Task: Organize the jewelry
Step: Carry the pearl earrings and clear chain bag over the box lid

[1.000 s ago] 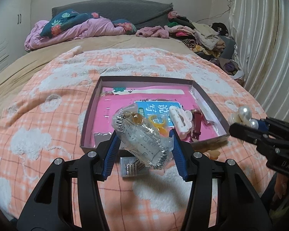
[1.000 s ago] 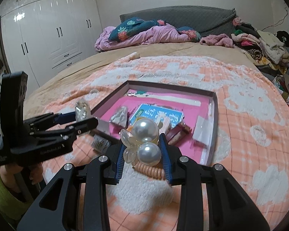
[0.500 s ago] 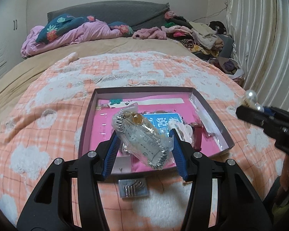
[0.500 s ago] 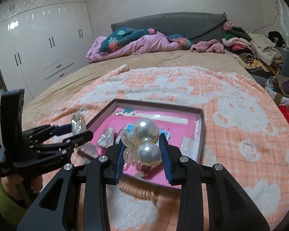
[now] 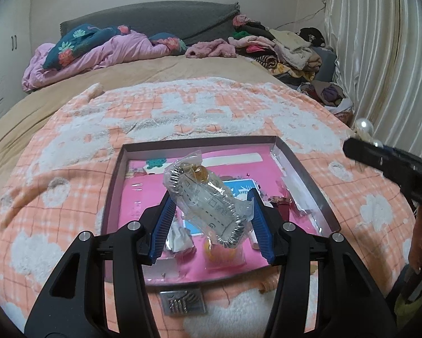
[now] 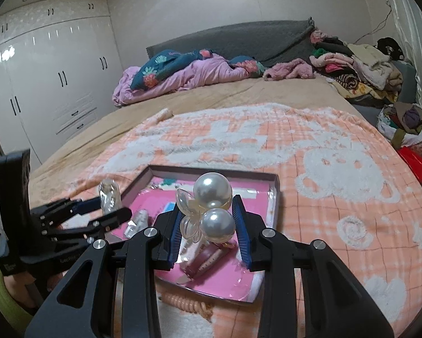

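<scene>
Left gripper [image 5: 211, 219] fingers pinch a clear bagged bracelet [image 5: 203, 197] above the pink-lined tray [image 5: 113, 186] on the bed; right gripper [image 6: 209, 231] fingers pinch a pearl hair clip [image 6: 211, 209] over the tray's near right part. Risk, as judged: the slick bag may slide out, or the rounded clip twist free, landing on the blanket [image 6: 337, 169] instead. Writing: blue card [image 5: 243, 187] bears characters, unreadable; the bag's print is illegible too.
</scene>
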